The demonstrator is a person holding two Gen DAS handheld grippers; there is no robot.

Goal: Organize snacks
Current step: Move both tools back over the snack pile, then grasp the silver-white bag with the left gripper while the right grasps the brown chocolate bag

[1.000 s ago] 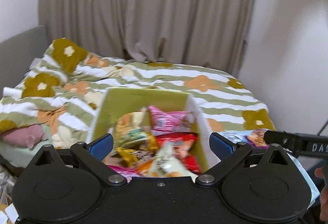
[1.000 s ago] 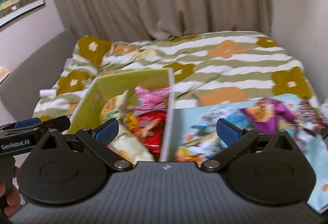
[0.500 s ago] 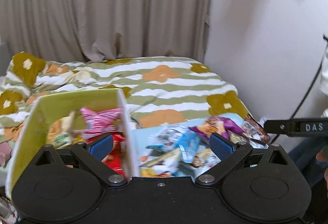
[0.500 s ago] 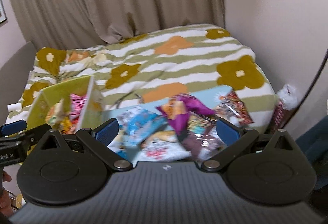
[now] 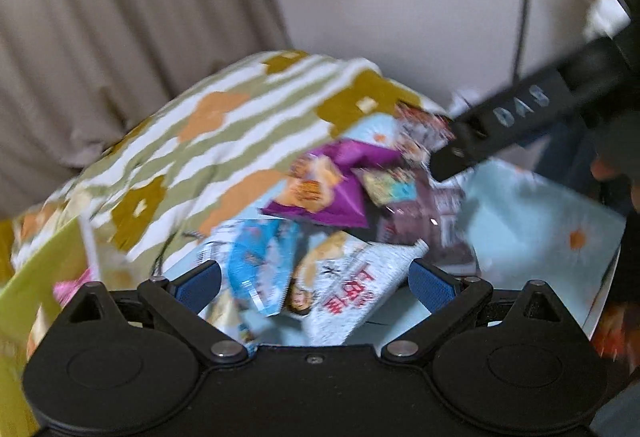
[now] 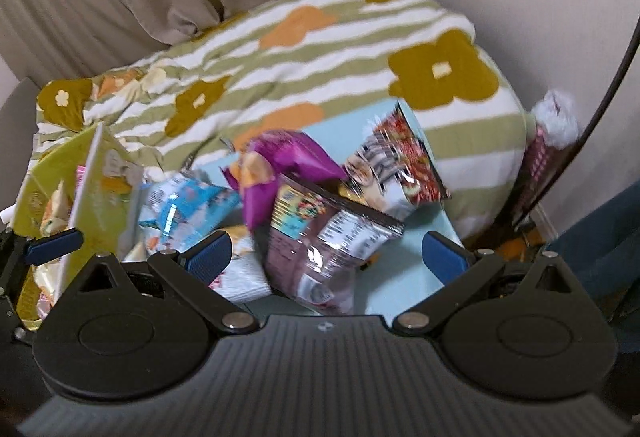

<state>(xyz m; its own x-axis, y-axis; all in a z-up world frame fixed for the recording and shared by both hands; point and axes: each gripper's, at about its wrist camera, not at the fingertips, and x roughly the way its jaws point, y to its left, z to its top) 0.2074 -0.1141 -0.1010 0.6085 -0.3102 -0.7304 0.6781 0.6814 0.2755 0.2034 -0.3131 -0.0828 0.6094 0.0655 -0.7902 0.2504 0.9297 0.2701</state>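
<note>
**Snack packets: handling and grasp points**

The loose snack packets lie in a pile on a light blue mat (image 6: 404, 269) spread over the bed (image 6: 320, 49), just beside a green box (image 6: 52, 165) that already holds several packets.

Handling, as judged from appearance: the packets are thin film pouches, probably light, soft and crinkly, with glossy faces that may slip between the pads. Contents may crush under a hard squeeze. Take hold at a flat sealed edge or a free corner, not across the puffed middle.

Appearance:
- Brown packet (image 6: 320, 237): dark glossy film with a white label panel, lying on top at the near side of the pile, tilted.
- Purple packet (image 5: 324, 185): bright purple with orange print, partly under the brown one.
- Blue packet (image 5: 260, 261): light blue and white, nearest the box.
- White packet (image 5: 344, 289): white with red characters, at the near edge.
- Red-and-white packet (image 6: 396, 165): at the far side of the pile.

Claw state:
- Left claw (image 5: 316, 285): fingers apart, holding nothing, positioned above the blue and white packets.
- Right claw (image 6: 328, 253): fingers apart, holding nothing, positioned above the brown packet.

Both views are motion-blurred; printed detail is not readable.
</note>
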